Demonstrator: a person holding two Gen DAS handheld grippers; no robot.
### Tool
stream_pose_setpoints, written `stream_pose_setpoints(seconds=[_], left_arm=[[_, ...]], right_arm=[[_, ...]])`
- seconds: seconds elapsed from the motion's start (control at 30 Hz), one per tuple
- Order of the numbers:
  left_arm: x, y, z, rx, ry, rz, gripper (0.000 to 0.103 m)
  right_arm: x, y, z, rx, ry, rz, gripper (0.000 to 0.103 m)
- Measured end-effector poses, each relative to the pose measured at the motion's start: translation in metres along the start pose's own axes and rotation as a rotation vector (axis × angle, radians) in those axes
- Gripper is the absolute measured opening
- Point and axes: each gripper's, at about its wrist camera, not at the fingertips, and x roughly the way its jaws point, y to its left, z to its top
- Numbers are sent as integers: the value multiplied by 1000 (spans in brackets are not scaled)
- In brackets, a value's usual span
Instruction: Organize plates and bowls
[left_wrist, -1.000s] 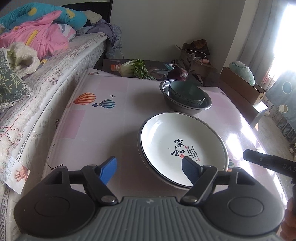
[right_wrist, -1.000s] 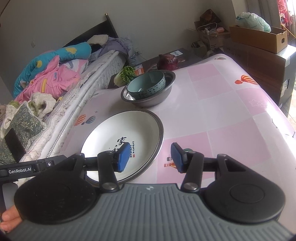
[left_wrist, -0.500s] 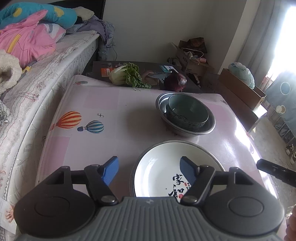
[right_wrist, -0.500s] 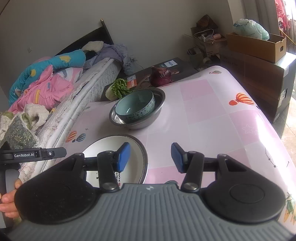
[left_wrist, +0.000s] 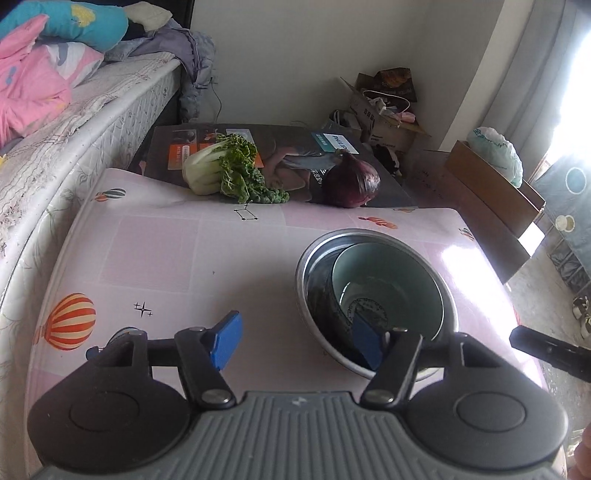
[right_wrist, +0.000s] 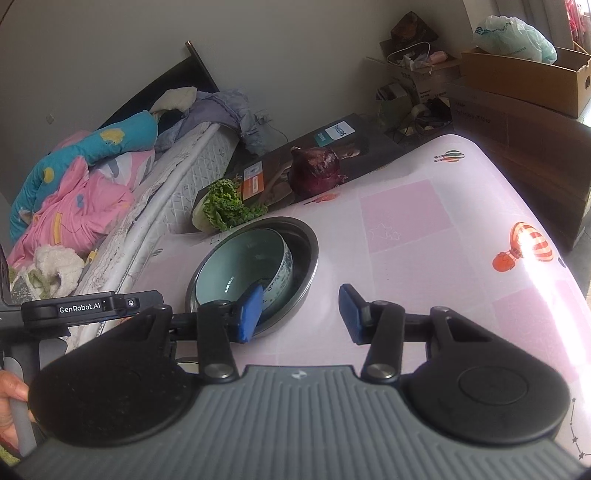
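The pale-green ceramic bowl sits nested inside the round stainless-steel basin on the pink balloon-print table, just ahead of both sets of jaws. The left gripper is abt half open and has just been closing w/ nothing clamped; its right pad overlaps the near rims, the left pad is over bare table. The right gripper is narrower, also just been closing, empty; its left pad overlaps the bowl's near edge, the right pad is clear of the basin.

Handling, as a guess: the ceramic is stiff, glazed, slippery and chippable, prob. heavier than the thin steel. Best hold is the rim wall, one pad inside, one outside; the basin is likely to slide if nudged.
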Motion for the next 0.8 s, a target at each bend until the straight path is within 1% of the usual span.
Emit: stream_pose_setpoints(seconds=[0.03,0.07,0.1,0.13,0.2,0.23,0.27,0.33,0.4,0.6,0.7,0.8], left_arm=[[5,2,3,-14,4,-4,56],[11,5,6,-31,13,-15,54],[17,8,8,-49,25,-28,50],[21,11,9,-71,36,-42,43],[29,16,11,-107,58,-74,37],[33,17,11,-117,65,-84,36],[37,18,11,-122,72,-86,35],[43,18,10,-122,86,-76,26],[48,20,11,-134,95,-76,27],[60,20,15,-159,119,-75,21],[65,21,15,-186,132,-86,17],[68,21,16,-204,140,-100,10]], right_arm=[[7,-1,2,8,6,4,41],[13,-3,5,16,12,6,40],[19,-5,6,23,17,6,38],[26,-7,7,34,25,7,37],[36,-10,9,53,38,10,36],[41,-11,9,61,45,11,35],[47,-13,9,69,54,11,33],[54,-14,7,75,67,14,32],[60,-14,6,75,81,13,30],[79,-12,5,84,121,4,27],[87,-16,6,117,135,13,25],[94,-18,7,143,147,28,20]])
